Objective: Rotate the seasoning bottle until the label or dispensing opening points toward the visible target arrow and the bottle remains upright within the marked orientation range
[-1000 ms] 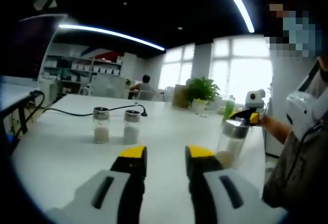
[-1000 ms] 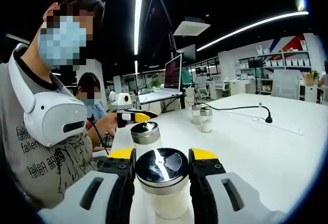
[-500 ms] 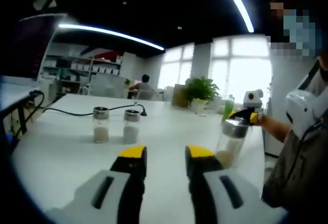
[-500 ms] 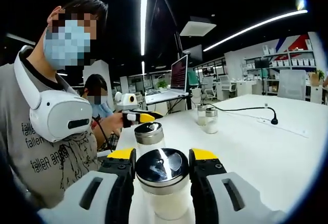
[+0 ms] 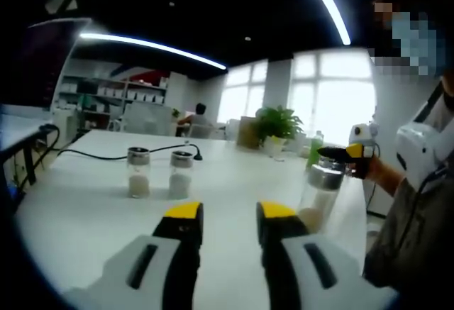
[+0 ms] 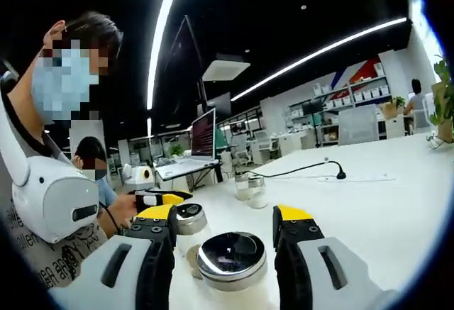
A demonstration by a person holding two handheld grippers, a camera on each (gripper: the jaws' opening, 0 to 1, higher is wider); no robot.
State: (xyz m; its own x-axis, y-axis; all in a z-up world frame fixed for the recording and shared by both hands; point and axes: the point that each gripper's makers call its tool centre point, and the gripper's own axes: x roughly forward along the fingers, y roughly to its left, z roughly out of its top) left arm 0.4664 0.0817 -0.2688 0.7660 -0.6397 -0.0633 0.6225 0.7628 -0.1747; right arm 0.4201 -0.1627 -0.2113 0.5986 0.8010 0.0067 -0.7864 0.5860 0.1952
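— Since a second ago the right gripper (image 6: 227, 214) has let go: its jaws were pinching the shiny cap and now stand wide, with a gap on each side of it. What about the other one?

— Left gripper (image 5: 225, 211) is unchanged, its jaws narrowly apart with nothing between them, just bare counter (image 5: 85, 211).

— Where's the seasoning bottle (image 6: 233, 262)?

— In the right gripper view, low at 6 o'clock between the spread jaws, upright on the counter and touching neither (as far as I can judge).

— Risk from here?

— Re-closing off-centre. One jaw would meet the cap first and push the bottle over or slide it. There's also a second bottle (image 6: 190, 221) just behind the left-hand jaw at about 8 o'clock, near enough to get knocked if the gripper swings during the turn. And I can't find any arrow or marked range on the counter, so the turn could overshoot without anyone noticing.

— Count?

— Four bottles in the right gripper view: the one between the jaws, its neighbour, and a far pair (image 6: 250, 188) standing side by side near 12 o'clock beside a black cable (image 6: 305, 168). Two grippers. One laptop (image 6: 203, 136) at 11 o'clock, and one potted plant (image 5: 280, 122) in the left gripper view at about 1 o'clock.
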